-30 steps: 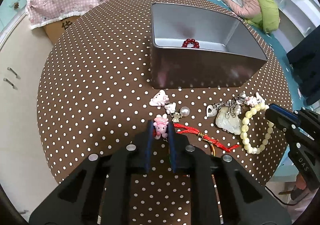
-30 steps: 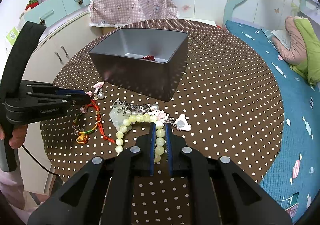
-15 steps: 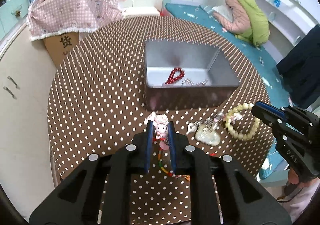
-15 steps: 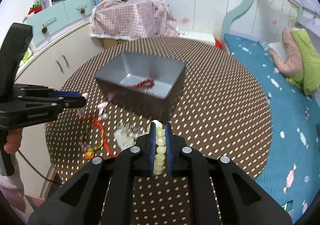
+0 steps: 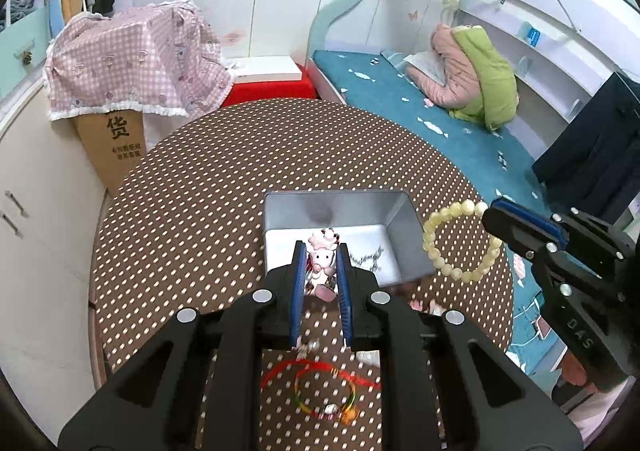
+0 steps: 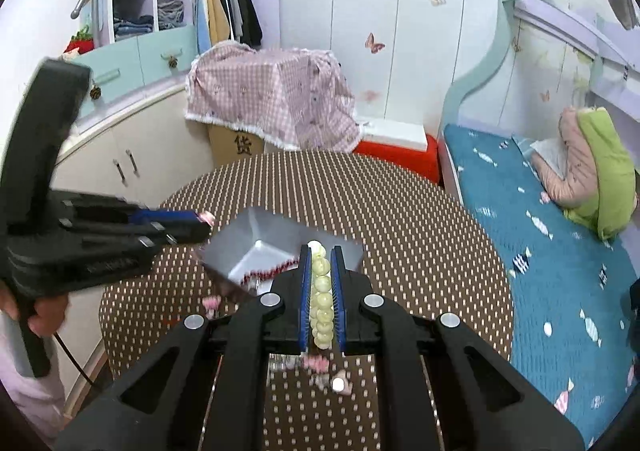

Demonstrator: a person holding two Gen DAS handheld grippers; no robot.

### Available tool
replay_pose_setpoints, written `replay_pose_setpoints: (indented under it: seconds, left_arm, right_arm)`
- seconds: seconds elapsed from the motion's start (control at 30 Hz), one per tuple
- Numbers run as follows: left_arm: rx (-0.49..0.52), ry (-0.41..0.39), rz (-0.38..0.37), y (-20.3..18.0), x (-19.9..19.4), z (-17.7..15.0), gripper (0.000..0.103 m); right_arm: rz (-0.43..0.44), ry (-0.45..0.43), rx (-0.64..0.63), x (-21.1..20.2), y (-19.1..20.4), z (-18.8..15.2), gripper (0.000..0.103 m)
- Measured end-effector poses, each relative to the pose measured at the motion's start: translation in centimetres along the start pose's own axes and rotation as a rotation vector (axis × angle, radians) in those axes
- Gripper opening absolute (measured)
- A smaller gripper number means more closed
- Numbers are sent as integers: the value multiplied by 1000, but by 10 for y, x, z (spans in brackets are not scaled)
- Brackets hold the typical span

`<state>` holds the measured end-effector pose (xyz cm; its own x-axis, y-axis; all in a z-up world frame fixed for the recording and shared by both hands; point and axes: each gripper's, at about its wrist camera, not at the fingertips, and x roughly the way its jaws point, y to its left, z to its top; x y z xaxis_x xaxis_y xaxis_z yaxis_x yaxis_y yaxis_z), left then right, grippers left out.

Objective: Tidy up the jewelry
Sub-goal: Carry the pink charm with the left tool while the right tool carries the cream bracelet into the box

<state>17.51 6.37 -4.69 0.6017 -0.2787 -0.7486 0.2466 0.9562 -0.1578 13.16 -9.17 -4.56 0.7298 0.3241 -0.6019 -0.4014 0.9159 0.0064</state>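
Note:
My left gripper [image 5: 319,251] is shut on a pink pig charm [image 5: 322,255] and holds it high above the near edge of the open metal tin [image 5: 280,219]. My right gripper [image 6: 320,251] is shut on a pale green bead bracelet [image 6: 322,291], which hangs as a loop [image 5: 460,243] in the air right of the tin. The tin [image 6: 236,251] holds a red bead string [image 6: 272,271]. A red and multicolour cord bracelet [image 5: 324,387] hangs or lies below my left gripper.
The round brown polka-dot table [image 5: 200,211] carries small pink charms [image 6: 320,367] near its front edge. A bed [image 5: 400,99] stands to the right, a box under pink checked cloth [image 5: 132,63] behind, and cabinets to the left.
Both grippers have risen from the table with their pieces. The pig charm and the bead bracelet left the tabletop and now hang in the air near the tin.

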Motion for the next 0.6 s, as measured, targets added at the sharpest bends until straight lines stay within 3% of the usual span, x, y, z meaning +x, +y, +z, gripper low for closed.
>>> replay_pose_setpoints:
  seconds: [0.47, 0.6]
  left_arm:
    - [-61, 83, -3, 15, 60, 5, 17]
    - [-66, 77, 1, 18, 58, 0, 32]
  right_arm:
    - [49, 119, 47, 58, -1, -1, 9]
    - [45, 120, 67, 53, -6, -3, 13]
